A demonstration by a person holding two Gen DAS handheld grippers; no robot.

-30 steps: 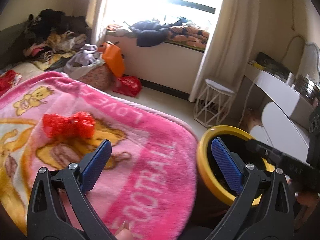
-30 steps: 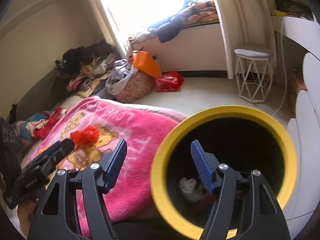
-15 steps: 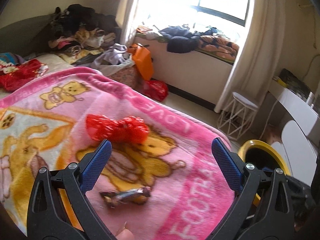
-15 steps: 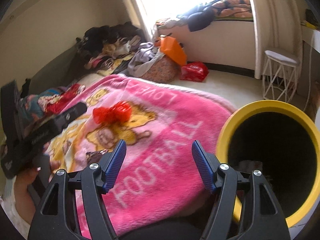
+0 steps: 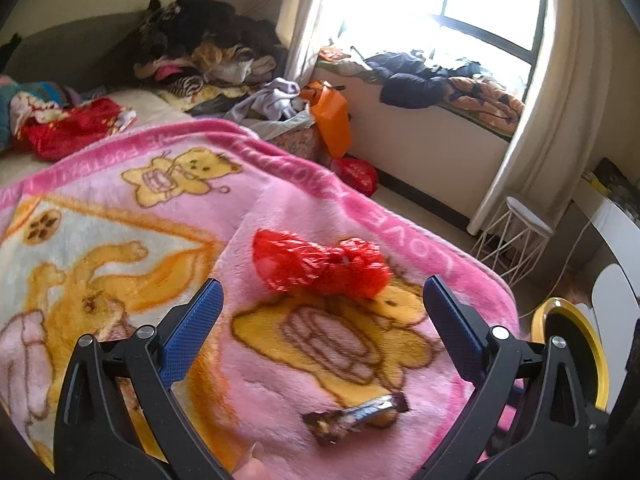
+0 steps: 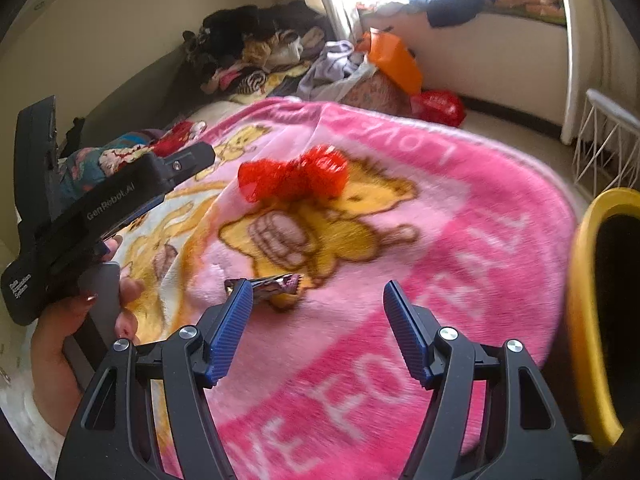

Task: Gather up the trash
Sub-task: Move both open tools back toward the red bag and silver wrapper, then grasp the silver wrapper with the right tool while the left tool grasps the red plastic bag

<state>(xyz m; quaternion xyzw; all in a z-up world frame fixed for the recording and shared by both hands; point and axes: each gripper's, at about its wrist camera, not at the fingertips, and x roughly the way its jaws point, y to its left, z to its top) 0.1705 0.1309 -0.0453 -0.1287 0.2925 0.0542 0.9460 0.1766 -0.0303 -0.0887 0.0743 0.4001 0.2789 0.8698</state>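
Blanket (image 5: 132, 208): plush pink fleece printed with yellow bears and white lettering, spread over the bed. Red wrapper (image 5: 320, 266): crinkled glossy plastic, twisted bow-shaped, lying mid-blanket, ahead of and between the left gripper (image 5: 320, 312) fingers, untouched. Candy wrapper (image 5: 356, 416): dark, shiny, elongated, nearer the blanket's front edge; just beyond the right gripper (image 6: 318, 300), touching its left fingertip (image 6: 240, 292) in the picture. Both grippers: blue ribbed pads spread, holding nothing. Bin (image 6: 580, 320): round, yellow rim, dark inside, off the blanket's right edge. Right view alone shows the hand (image 6: 64, 320) gripping the left tool.
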